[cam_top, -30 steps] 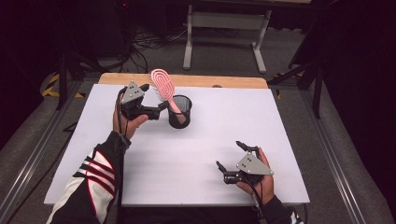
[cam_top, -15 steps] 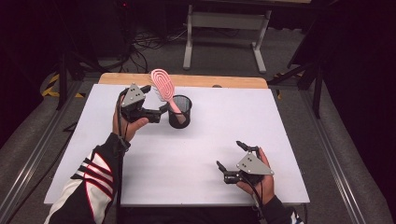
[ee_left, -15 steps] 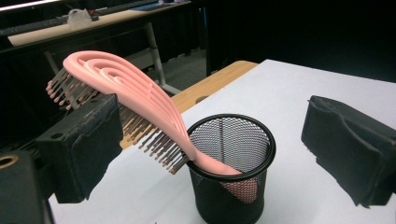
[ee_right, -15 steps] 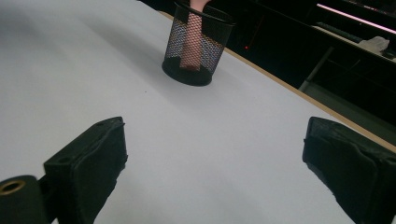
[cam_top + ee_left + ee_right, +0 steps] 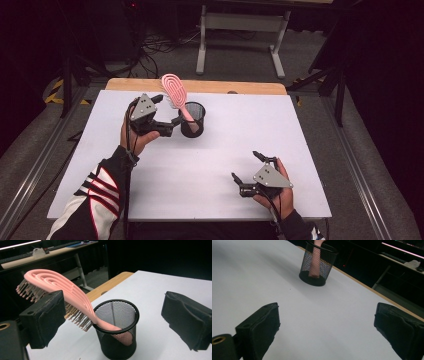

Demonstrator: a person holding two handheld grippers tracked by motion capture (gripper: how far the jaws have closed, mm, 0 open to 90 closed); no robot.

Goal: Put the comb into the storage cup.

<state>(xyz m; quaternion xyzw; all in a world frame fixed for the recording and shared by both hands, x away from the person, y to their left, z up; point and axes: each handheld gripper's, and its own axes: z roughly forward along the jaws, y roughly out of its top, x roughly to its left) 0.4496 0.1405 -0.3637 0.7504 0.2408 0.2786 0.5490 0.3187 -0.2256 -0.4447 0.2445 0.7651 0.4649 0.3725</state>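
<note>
A pink hairbrush stands handle-down in a black mesh cup at the table's far middle, its head leaning out to the left. My left gripper sits just left of the cup, open, its jaws clear of the brush. In the left gripper view the brush slants out of the cup between the wide-apart pads of that gripper. My right gripper rests open near the front right, holding nothing. In the right gripper view the cup stands far ahead of this gripper.
The white tabletop has a wooden strip along its far edge. Beyond it are a metal stand and cables on a dark floor. Bare table lies between the two hands.
The left gripper has drawn back slightly from the cup, and the brush stays leaning in it. The right gripper has barely moved.
</note>
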